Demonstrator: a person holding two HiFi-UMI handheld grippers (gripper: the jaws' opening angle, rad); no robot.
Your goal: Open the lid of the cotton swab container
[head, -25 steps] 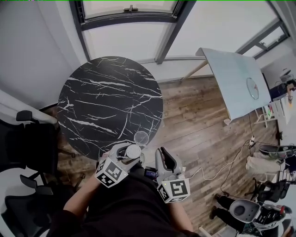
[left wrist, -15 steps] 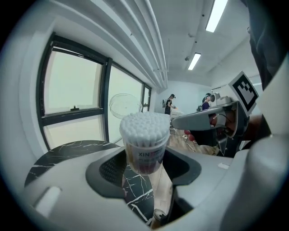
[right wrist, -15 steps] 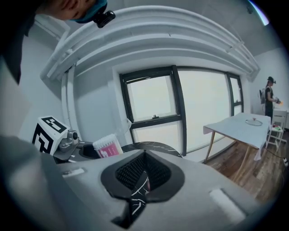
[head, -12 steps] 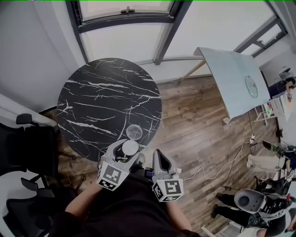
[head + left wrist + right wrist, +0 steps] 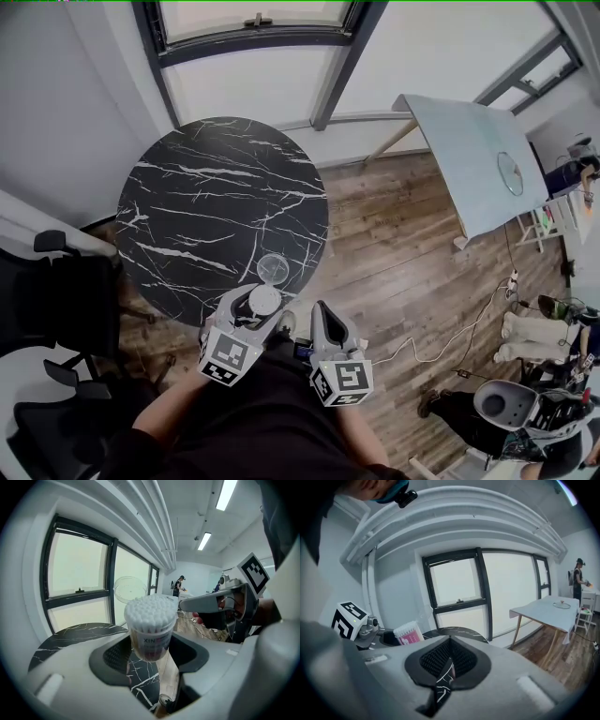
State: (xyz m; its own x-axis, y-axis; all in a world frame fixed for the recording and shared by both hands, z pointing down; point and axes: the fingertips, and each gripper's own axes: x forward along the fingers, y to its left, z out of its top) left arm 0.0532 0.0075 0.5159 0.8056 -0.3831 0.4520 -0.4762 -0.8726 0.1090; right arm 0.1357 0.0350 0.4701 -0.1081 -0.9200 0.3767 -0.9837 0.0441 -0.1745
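Standing upright between the left tongs [image 5: 151,651], the cotton swab container [image 5: 151,626] is gripped on both sides of its lower body by the dark pads. The container is packed with white swab heads, which are exposed at the top. Its clear round lid [image 5: 129,587] is swung back and stands open behind the rim, on the side away from the person. In the head view, the container [image 5: 264,300] is seen at the near edge of the round black marble counter [image 5: 206,206], with the lid [image 5: 273,268] over the counter surface. Whether the base rests on the counter cannot be told.

The right tongs [image 5: 449,665] are fully closed, pad against pad, with nothing held between them. They are positioned just to the right of the left tongs, apart from the container, which appears at the left of the right gripper view [image 5: 408,632]. A marker cube [image 5: 228,356] is carried on the rear of the left tongs. Wooden flooring [image 5: 403,262] lies beyond the counter.
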